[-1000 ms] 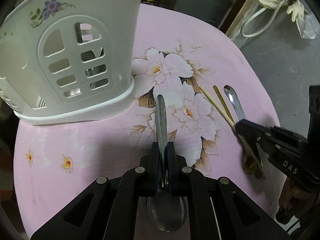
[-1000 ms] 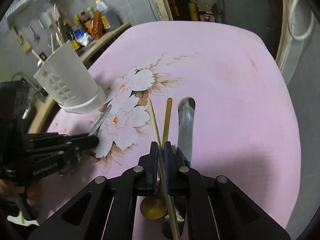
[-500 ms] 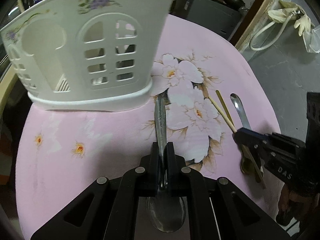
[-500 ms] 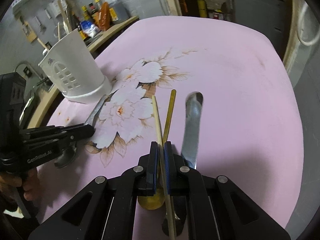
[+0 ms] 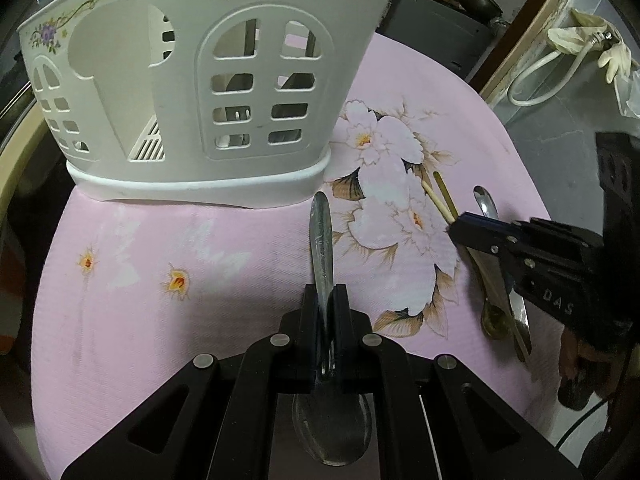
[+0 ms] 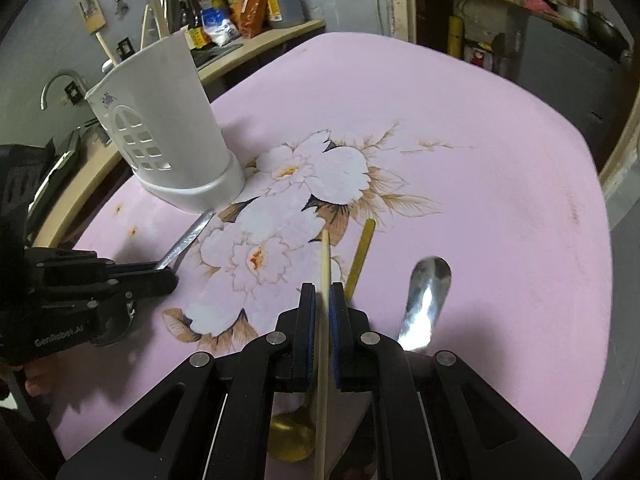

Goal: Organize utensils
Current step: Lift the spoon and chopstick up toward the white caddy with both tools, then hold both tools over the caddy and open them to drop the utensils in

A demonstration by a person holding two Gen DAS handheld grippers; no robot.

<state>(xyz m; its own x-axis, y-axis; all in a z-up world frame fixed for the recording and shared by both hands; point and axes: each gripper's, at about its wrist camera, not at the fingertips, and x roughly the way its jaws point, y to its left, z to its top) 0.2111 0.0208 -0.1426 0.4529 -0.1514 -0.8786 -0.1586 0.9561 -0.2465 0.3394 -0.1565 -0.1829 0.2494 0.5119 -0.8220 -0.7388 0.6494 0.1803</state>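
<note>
My left gripper [image 5: 325, 292] is shut on a steel spoon [image 5: 322, 236]; its handle points at the white utensil holder [image 5: 192, 92] just ahead and its bowl shows below the jaws. My right gripper [image 6: 323, 292] is shut on a wooden chopstick [image 6: 325, 264], lifted off the pink floral tablecloth [image 6: 460, 128]. A gold spoon [image 6: 362, 254] and a second steel spoon [image 6: 426, 296] lie on the cloth beside it. In the right wrist view the left gripper [image 6: 170, 274] holds its spoon near the holder [image 6: 164, 132]. The left wrist view shows the right gripper [image 5: 456, 230] at the right.
Behind the table stand a counter with bottles [image 6: 240, 8] and a tap [image 6: 60, 84]. A dark cabinet [image 5: 432, 28] is at the far side. A white hose and gloves [image 5: 580, 48] hang at the right. The cloth's far half [image 6: 440, 100] is bare.
The left gripper and its spoon moved nearer the utensil holder, which now looms larger. The right gripper rolled and lifted the chopstick away from the gold and steel spoons.
</note>
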